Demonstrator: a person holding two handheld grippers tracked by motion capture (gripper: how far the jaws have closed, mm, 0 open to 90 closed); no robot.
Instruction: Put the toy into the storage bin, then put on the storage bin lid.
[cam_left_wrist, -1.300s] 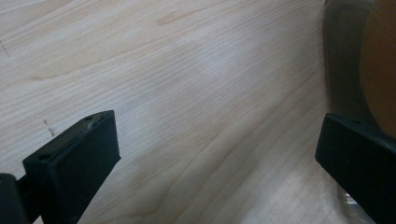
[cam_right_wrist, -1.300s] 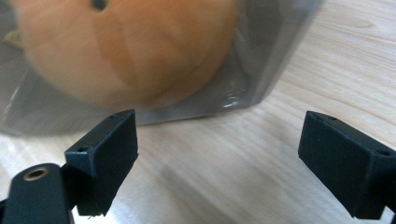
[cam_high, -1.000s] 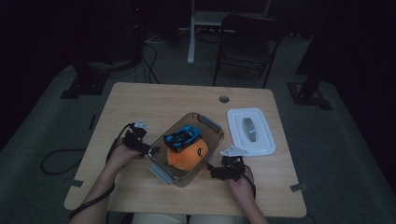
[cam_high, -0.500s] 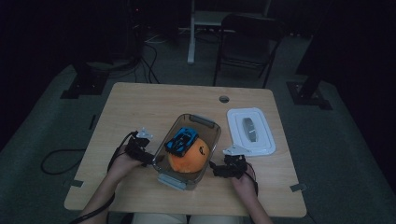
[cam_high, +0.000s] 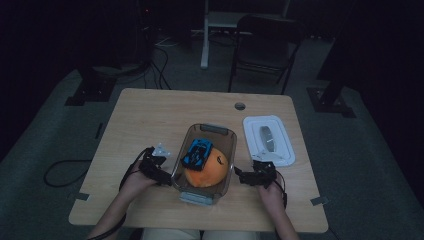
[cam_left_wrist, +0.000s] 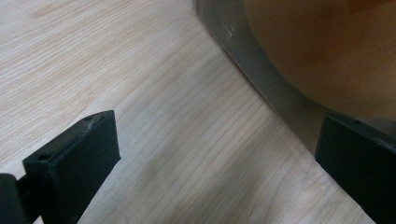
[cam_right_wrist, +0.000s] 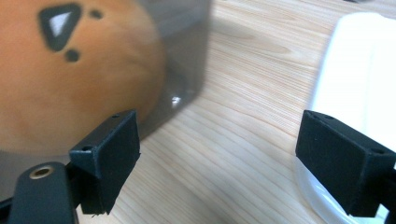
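The clear plastic bin (cam_high: 227, 150) sits on the near middle of the wooden table (cam_high: 150, 115), long axis running away from the person, and it carries an orange pumpkin-like plush (cam_high: 206, 171) with a blue toy car (cam_high: 197, 152) lying behind it. The two grippers flank the bin's near end, one on each long side, which looks like the setup for squeezing or sliding the bin between them rather than pinching any one part.

The left gripper (cam_high: 156, 169) rests low on the tabletop with its jaws spread wide and nothing between them; in the left gripper view one jaw stands right against the bin wall (cam_left_wrist: 266, 79), the other over bare wood. The right gripper (cam_high: 250, 176) is likewise wide open and empty, its jaws straddling the strip of table between the bin wall (cam_right_wrist: 187, 56) and the white lid (cam_right_wrist: 355, 60).

That lid (cam_high: 268, 140) lies flat just right of the bin, close beside the right gripper, so it crowds any outward move there. A round cable hole (cam_high: 240, 106) lies farther back, well clear.
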